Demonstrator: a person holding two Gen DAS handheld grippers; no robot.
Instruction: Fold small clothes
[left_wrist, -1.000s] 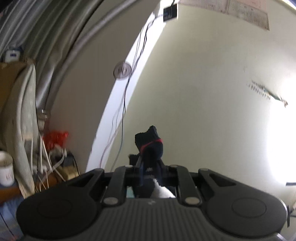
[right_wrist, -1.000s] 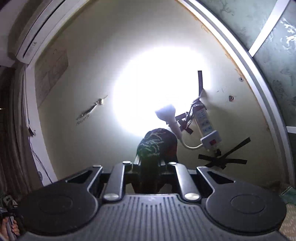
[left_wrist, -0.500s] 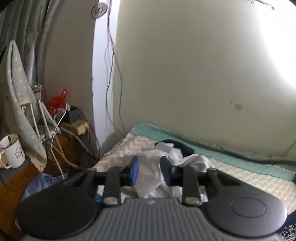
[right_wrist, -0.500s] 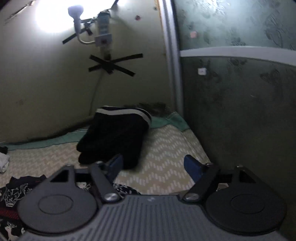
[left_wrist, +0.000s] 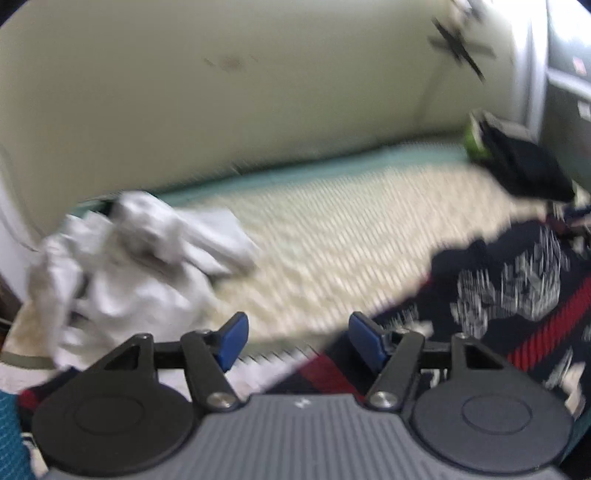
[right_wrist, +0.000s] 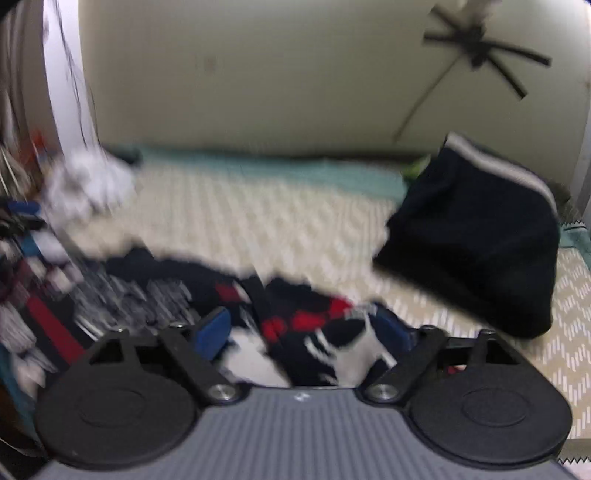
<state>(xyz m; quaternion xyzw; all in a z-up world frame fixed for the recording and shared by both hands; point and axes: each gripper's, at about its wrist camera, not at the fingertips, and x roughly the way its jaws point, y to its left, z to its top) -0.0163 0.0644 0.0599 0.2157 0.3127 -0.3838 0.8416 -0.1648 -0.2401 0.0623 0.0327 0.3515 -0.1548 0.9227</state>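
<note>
Lying under both grippers, patterned navy garment (right_wrist: 303, 332), left gripper (left_wrist: 297, 338) opening, right gripper (right_wrist: 306, 332) closing, neither pinching.

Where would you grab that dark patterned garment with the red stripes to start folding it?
Probably at the near edge of the patterned garment, from above and toward the wall. It lies spread flat on the mat, so only a pinched-up edge gives hold. The right gripper is closing over that edge; the frames are blurred.

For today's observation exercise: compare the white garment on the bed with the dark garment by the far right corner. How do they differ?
The white garment is pale and lies crumpled in a loose heap; the dark garment is near-black with a light stripe along one edge and looks neatly folded. They sit at opposite ends of the bed. Both rest on it, untouched by either gripper.
</note>
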